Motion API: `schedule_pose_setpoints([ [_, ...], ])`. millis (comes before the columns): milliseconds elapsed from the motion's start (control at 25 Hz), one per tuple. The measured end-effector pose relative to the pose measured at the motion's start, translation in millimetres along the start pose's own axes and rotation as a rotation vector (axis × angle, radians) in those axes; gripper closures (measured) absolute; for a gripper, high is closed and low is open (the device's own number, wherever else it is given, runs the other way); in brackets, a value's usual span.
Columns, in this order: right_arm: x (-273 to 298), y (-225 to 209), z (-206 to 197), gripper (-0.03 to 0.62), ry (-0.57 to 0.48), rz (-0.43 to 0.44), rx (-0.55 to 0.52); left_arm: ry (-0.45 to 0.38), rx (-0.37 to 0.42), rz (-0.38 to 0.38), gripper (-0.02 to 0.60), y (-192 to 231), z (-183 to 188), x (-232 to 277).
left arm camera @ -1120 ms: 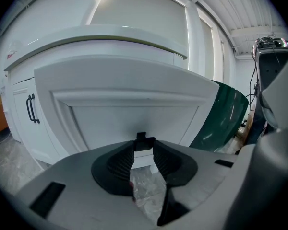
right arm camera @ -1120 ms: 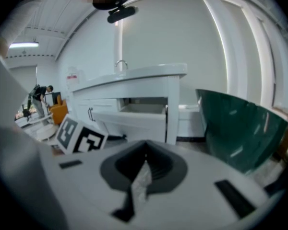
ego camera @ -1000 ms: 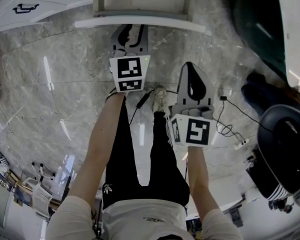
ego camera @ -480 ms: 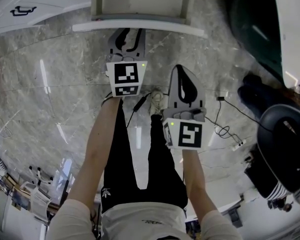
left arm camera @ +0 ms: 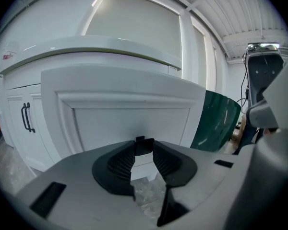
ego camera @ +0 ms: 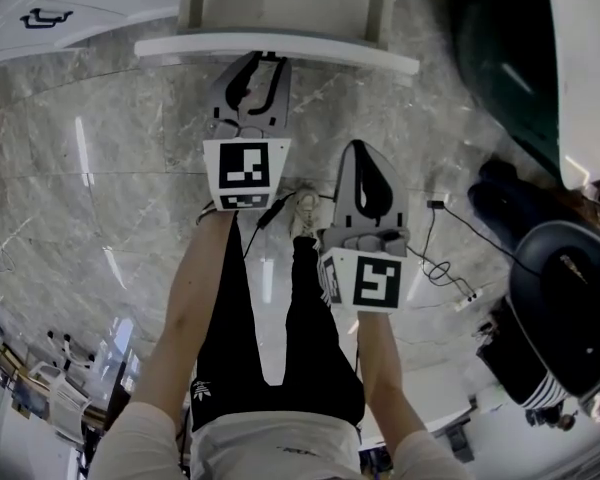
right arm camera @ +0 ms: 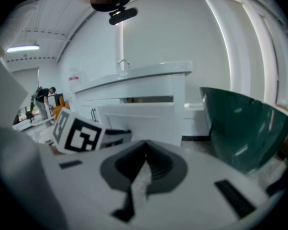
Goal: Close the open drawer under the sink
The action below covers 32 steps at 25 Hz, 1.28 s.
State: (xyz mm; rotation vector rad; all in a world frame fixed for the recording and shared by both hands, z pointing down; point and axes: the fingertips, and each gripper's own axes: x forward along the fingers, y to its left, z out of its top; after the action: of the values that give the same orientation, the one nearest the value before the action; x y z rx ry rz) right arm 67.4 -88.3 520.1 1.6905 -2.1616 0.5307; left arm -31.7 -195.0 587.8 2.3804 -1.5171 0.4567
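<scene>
Logged left hand-held gripper [ego camera: 263,60] clenched on the black handle [left arm camera: 144,145] of the drawer [ego camera: 180,48], found pulled out below the sink counter [left arm camera: 86,51], at the top of the head view. Logged right hand-held gripper [ego camera: 366,150] pressed shut on nothing, hanging short of the drawer front. Judged risks: pushing off-centre by the handle alone and jamming the drawer askew; slamming it home. Noted cupboard doors [left arm camera: 19,119] at left, bare marble floor [ego camera: 100,168] all around, dark green tub [ego camera: 510,58] and cables [ego camera: 450,258] at right, well apart.
</scene>
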Motion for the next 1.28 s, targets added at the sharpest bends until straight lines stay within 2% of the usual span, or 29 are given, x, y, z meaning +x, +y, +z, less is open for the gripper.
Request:
schedule_pose_setpoints([
  [240,4,-4,-1,0.565,-0.001,0.008,0.011,-0.004,0.002,-0.008,0.448,-1,4,2],
  [480,4,0,-14,0.565,0.029,0.017,-0.019,0.015,-0.081,-0.015,0.447,1,9,1],
  [640,2,1,-20,0.565,0.038,0.018,-0.001,0.022,-0.070,-0.035,0.448,2,13,2],
  [840,8,5,-24,0.565,0.042,0.020,-0.002,0.021,-0.129,-0.019,0.448,5,18,8],
  [1280,21,14,-16,0.565,0.030,0.015,0.012,0.027,-0.108,-0.053,0.448,17,34,40],
])
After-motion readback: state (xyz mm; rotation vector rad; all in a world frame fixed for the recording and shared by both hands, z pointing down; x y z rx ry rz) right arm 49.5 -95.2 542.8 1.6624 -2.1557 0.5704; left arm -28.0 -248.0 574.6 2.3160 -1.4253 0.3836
